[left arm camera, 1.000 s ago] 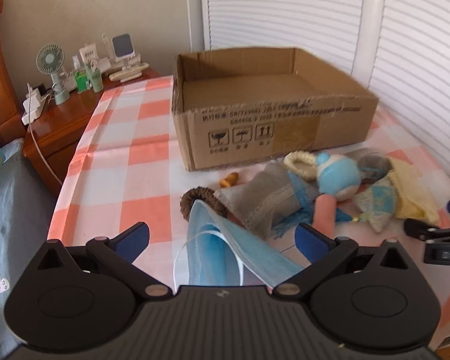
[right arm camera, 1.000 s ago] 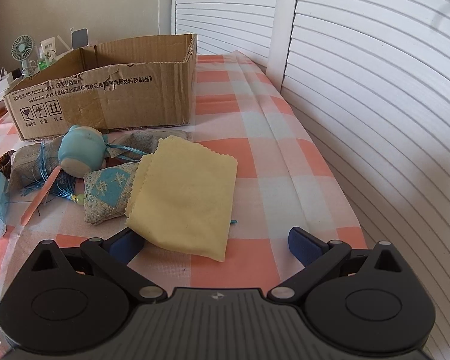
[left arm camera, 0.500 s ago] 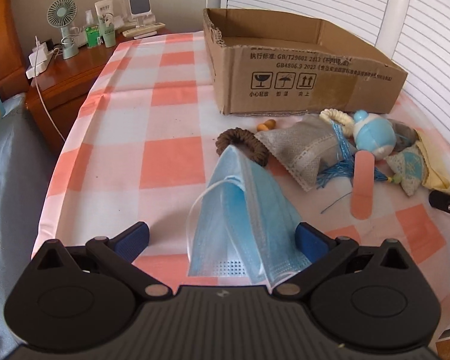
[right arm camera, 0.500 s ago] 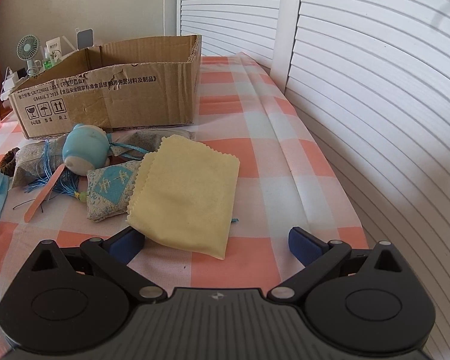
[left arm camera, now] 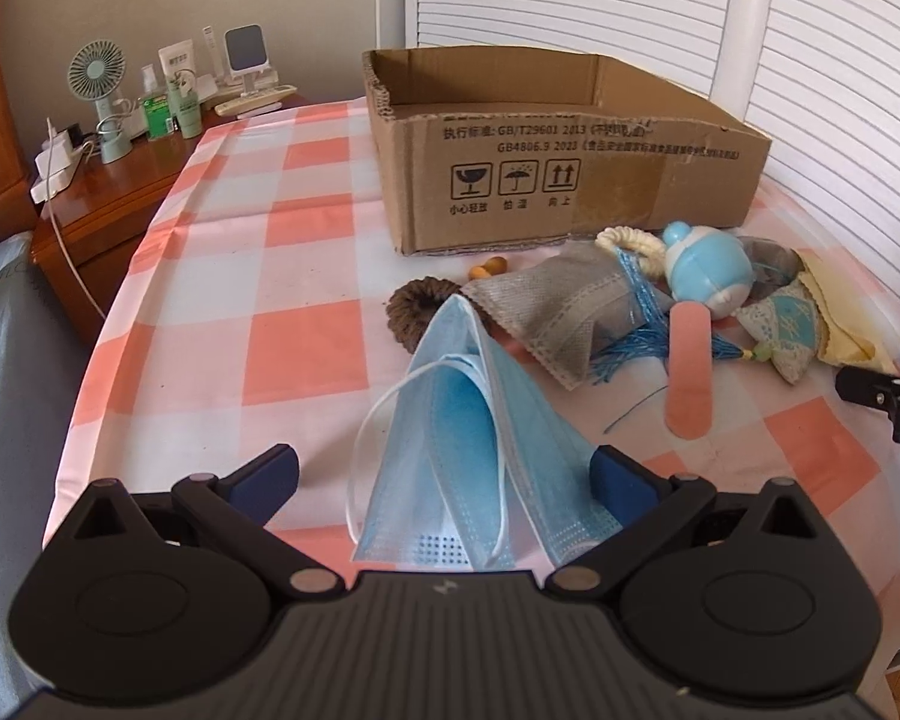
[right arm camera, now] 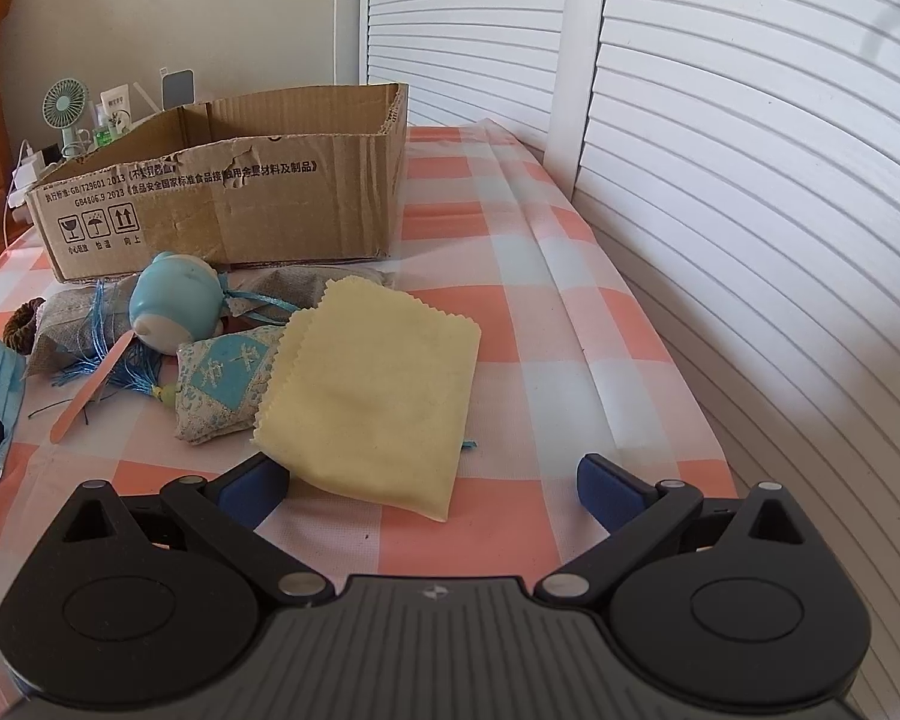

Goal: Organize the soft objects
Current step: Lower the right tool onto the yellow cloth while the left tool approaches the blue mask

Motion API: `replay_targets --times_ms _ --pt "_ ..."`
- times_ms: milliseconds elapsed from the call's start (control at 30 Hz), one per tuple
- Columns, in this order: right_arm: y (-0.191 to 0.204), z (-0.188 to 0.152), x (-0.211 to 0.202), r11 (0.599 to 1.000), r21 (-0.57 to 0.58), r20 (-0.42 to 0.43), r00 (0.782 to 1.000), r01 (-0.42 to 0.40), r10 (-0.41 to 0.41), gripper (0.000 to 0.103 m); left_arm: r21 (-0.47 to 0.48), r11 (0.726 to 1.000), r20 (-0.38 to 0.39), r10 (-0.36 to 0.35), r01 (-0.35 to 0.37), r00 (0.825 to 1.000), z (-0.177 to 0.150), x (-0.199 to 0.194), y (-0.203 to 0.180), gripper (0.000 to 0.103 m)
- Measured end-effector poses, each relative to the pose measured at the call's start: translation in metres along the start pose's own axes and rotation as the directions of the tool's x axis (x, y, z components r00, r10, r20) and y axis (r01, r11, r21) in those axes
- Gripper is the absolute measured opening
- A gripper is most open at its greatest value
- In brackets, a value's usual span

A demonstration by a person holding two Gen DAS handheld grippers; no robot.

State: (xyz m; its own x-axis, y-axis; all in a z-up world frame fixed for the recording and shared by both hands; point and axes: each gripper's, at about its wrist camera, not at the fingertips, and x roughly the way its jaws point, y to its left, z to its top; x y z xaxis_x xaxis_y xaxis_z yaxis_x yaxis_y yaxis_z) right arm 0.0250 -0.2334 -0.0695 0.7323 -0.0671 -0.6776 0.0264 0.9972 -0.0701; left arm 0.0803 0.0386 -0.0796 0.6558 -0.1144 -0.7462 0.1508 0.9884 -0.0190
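Presently the blue face mask [left arm camera: 468, 450] lies crumpled on the checked tablecloth [left arm camera: 306, 354] directly between the fingers of the left gripper [left arm camera: 444, 471], whose jaws stand wide apart with nothing held; its right pad looks close against the mask's edge, though contact cannot be confirmed. The mask is folded into a tent, its long axis running straight ahead of the gripper and its narrow peak pointing away toward the cardboard box [left arm camera: 564, 150]. Judged from this placement, the gripper is straddling the mask for a pinch across its width. Just beyond the peak sits a brown hair tie [left arm camera: 417, 309], and ahead to the right are a grey pouch [left arm camera: 546, 312], a pale blue round toy [left arm camera: 708, 267] and a pink strip [left arm camera: 690, 372], bunched against the box front, presumably awaiting sorting. The right gripper [right arm camera: 432, 483] is likewise wide and empty, with the near corner of a yellow cloth [right arm camera: 378, 384] lying between its fingers toward the left one; a patterned sachet [right arm camera: 228, 378] touches the cloth's left edge. The box interior appears empty from both views.
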Motion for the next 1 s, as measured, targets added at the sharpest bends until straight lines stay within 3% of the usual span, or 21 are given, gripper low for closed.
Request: replay_targets --times_ms 333,633,767,933,1000 --pt "0.011 0.015 -0.002 0.992 -0.064 0.005 0.994 -0.109 0.109 0.103 -0.008 1.000 0.022 -0.021 0.021 1.000 -0.002 0.004 0.001 0.103" --pt "-0.006 0.029 0.015 0.973 -0.052 -0.031 0.974 -0.225 0.224 0.100 0.026 0.999 0.033 -0.024 0.023 0.999 -0.002 0.003 -0.001 0.101" --pt "-0.008 0.029 0.017 0.974 -0.062 -0.044 0.976 -0.217 0.214 0.088 0.042 0.999 0.034 -0.030 0.028 0.999 0.000 0.003 -0.003 0.096" --pt "-0.006 0.029 0.010 0.969 -0.107 -0.054 0.975 -0.222 0.217 0.069 0.069 0.997 0.042 -0.041 0.038 0.998 0.000 -0.002 -0.008 0.077" --pt "-0.005 0.028 0.007 0.970 -0.116 -0.051 0.977 -0.213 0.209 0.056 0.083 0.996 0.045 -0.048 0.044 0.998 0.000 -0.005 -0.010 0.069"
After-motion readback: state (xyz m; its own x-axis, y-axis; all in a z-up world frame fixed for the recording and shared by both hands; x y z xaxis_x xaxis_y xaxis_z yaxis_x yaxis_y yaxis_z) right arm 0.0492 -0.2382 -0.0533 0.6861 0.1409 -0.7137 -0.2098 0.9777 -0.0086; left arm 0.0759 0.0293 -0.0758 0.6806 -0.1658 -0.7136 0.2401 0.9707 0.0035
